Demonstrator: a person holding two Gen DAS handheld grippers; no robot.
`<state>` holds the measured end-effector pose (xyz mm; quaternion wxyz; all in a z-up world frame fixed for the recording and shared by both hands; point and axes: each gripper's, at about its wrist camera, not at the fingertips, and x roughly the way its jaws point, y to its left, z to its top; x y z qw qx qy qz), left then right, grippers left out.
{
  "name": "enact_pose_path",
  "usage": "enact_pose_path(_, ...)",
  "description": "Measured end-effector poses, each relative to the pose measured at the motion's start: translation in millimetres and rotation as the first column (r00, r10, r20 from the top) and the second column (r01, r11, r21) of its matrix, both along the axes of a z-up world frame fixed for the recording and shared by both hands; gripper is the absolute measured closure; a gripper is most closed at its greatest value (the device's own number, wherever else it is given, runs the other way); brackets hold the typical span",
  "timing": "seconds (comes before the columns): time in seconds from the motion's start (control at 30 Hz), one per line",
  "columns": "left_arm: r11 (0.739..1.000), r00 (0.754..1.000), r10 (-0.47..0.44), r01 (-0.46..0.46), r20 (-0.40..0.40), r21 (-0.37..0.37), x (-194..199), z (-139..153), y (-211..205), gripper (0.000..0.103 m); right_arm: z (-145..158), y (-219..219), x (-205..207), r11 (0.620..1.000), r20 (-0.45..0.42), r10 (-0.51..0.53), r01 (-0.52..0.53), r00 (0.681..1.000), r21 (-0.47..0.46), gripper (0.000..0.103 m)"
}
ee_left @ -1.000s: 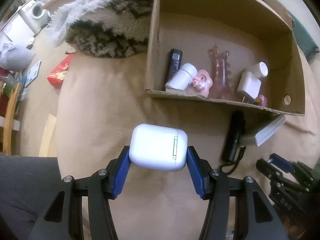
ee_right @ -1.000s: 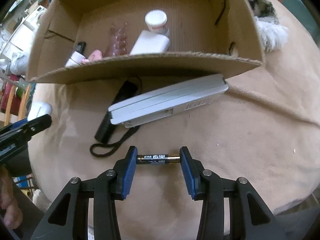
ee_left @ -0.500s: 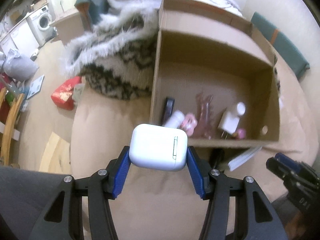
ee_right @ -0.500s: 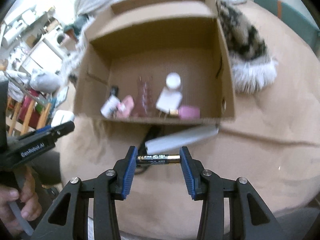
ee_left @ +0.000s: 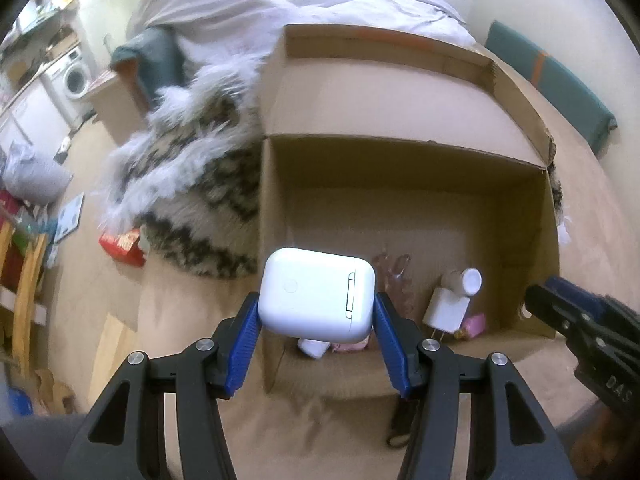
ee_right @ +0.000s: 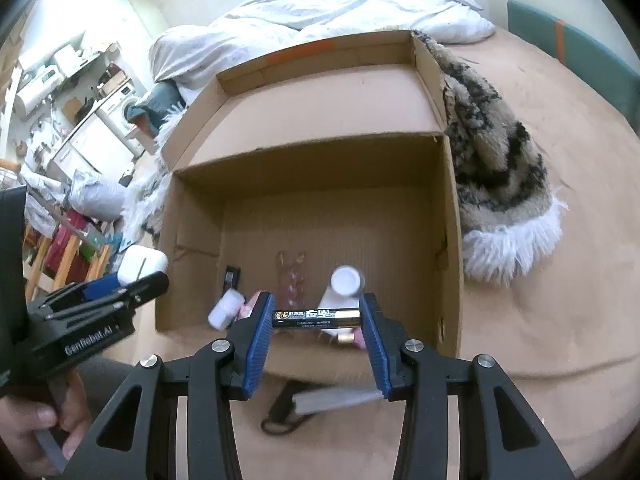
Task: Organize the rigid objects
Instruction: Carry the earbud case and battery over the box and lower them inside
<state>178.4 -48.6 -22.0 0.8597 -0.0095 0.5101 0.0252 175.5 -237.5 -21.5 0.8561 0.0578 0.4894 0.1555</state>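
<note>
My left gripper [ee_left: 316, 316] is shut on a white earbud case [ee_left: 316, 294], held in the air over the near left corner of the open cardboard box [ee_left: 404, 168]. My right gripper [ee_right: 318, 320] is shut on a black and gold battery [ee_right: 318, 318], held crosswise above the box's [ee_right: 320, 152] near wall. Inside the box lie a white charger plug [ee_left: 446, 310], a white bottle [ee_left: 466, 280], a pink glass piece [ee_left: 394, 276] and a small pink item [ee_left: 474, 324]. From the right wrist view the left gripper [ee_right: 128, 280] with the white case [ee_right: 142, 264] appears at the left.
The box stands on a tan bed cover [ee_right: 540, 300]. A shaggy patterned blanket [ee_right: 496, 168] lies against the box's side. A grey flat device [ee_right: 332, 398] and a black flashlight with a cord [ee_right: 280, 404] lie in front of the box. A hand [ee_right: 28, 436] holds the left gripper's grip.
Both grippers have risen and tilted up, each keeping its object. The box now shows from higher up with its whole inside in view, and the items in front of it have dropped low in the frames.
</note>
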Motion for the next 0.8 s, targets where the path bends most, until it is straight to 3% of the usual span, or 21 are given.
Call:
enact_pose_path(0.17,0.998,0.998,-0.061,0.06,0.008,0.017,11.5,-21.7,-10.8,0.051,-25.1,-4.1,14.1,0.999,-0.005,-0.027,0.028,1.0,0.021,0.057)
enact_pose_path(0.3,0.998,0.998,-0.056,0.056,-0.018,0.002,15.9,-45.0,-8.0,0.051,-48.2,-4.4,19.2,0.999,-0.061,-0.041,0.042,0.997,0.003,0.057)
enact_pose_path(0.4,0.999,0.998,-0.052,0.052,-0.034,0.001,20.0,-55.5,-6.2,0.051,-51.0,1.9,23.3,1.0,-0.054,-0.017,0.016,0.998,-0.025,0.057)
enact_pose_path(0.8,0.999,0.999,-0.051,0.051,-0.015,-0.008,24.9,-59.4,-5.8,0.051,-67.7,16.2,33.2,0.998,-0.094,0.009,-0.015,0.996,-0.063,0.057)
